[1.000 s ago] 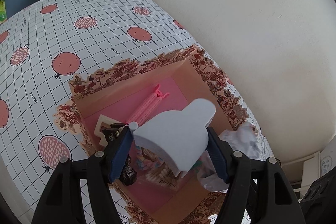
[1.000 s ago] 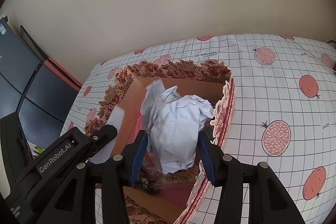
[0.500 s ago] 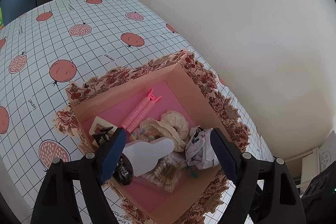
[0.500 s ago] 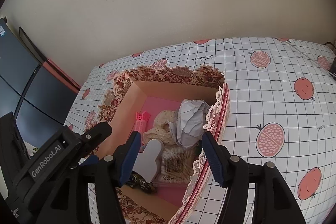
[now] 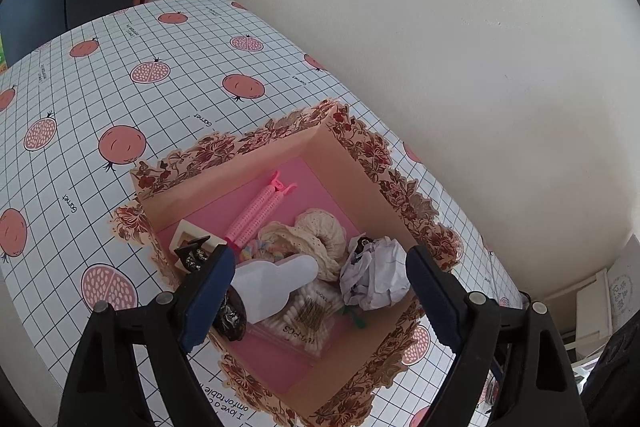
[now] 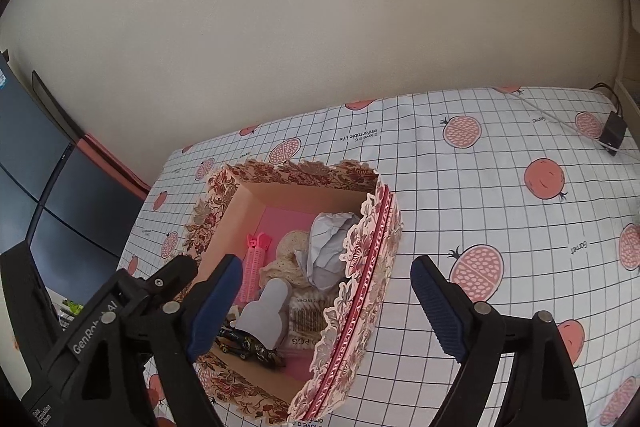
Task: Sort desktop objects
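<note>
white bottle (image 5: 276, 281) lies flat in the box (image 5: 360, 163), neck toward the paper ball (image 5: 376, 273); left gripper (image 5: 320, 293) and right gripper (image 6: 326, 301) gape empty.

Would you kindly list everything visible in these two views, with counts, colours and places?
Box: one, floral rim, pink floor, on the table.
Tablecloth: one, white grid with pomegranates.
Hair roller: one, pink, box floor.
Lace scrunchie: one, cream, box middle.
Crumpled paper: one, white, by the box wall.
White bottle: one, lying on the swab pack.
Cotton swab pack: one, clear.
Dark clips: more than one, black, box corner.
Black adapter: one, far table edge.
Left tool: open, empty.
Right tool: open, empty.
</note>
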Motion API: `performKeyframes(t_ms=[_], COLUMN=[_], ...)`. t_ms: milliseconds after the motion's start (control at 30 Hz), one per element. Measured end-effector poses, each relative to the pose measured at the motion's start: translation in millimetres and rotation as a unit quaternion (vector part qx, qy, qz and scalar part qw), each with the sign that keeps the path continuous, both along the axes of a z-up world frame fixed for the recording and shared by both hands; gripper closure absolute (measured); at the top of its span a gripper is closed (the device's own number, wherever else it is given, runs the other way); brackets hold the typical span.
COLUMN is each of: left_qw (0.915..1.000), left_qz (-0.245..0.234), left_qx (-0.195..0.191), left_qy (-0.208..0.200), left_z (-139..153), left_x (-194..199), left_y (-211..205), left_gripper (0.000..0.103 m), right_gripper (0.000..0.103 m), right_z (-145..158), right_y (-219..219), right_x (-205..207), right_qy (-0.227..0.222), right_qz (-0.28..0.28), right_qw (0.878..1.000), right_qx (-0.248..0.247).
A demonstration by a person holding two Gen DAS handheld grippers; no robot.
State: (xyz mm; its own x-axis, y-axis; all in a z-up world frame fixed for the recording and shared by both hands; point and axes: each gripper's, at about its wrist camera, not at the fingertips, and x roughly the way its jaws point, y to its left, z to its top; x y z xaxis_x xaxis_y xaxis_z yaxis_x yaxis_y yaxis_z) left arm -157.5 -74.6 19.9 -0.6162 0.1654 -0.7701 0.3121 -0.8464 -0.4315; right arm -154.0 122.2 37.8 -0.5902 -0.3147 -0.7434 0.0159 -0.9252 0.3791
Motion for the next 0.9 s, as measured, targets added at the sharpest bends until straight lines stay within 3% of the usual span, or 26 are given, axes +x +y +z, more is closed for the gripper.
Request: performKeyframes(t_ms=[200, 333, 400, 600, 800, 900], left_qw=[0.9999, 0.9995, 0.9992, 0.9978, 0.9949, 0.9932], left_qz=[0.005, 0.008, -0.002, -0.017, -0.040, -0.042], left_qx=[-0.015, -0.030, -0.038, -0.059, -0.081, -0.103], left_qy=[0.003, 0.010, 0.010, 0.024, 0.045, 0.034], left_z=[9.2, 15.5, 16.9, 24.5, 31.9, 29.3], left_x=[12.6, 23.3, 27.6, 43.4, 60.4, 65.7], left_y=[1.7, 10.2, 18.3, 37.4, 50.4, 56.2], left_gripper=[0.015, 0.015, 0.007, 0.000, 0.000, 0.000], right_gripper=[0.000, 0.000, 0.000, 0.000, 0.000, 0.000], right_z=[17.0, 25.1, 27.5, 37.0, 46.2, 46.1], right_y=[19.6, 27.9, 28.0, 33.2, 43.8, 47.6], right_x=[12.2, 22.5, 28.7, 51.4, 69.0, 75.4], right_qy=[0.013, 0.020, 0.018, 0.026, 0.042, 0.044], right_qz=[-0.016, -0.024, -0.018, -0.012, -0.012, -0.010], right_qw=[1.000, 0.999, 0.999, 0.999, 0.998, 0.997], right_qx=[0.020, 0.023, 0.028, 0.040, 0.050, 0.057])
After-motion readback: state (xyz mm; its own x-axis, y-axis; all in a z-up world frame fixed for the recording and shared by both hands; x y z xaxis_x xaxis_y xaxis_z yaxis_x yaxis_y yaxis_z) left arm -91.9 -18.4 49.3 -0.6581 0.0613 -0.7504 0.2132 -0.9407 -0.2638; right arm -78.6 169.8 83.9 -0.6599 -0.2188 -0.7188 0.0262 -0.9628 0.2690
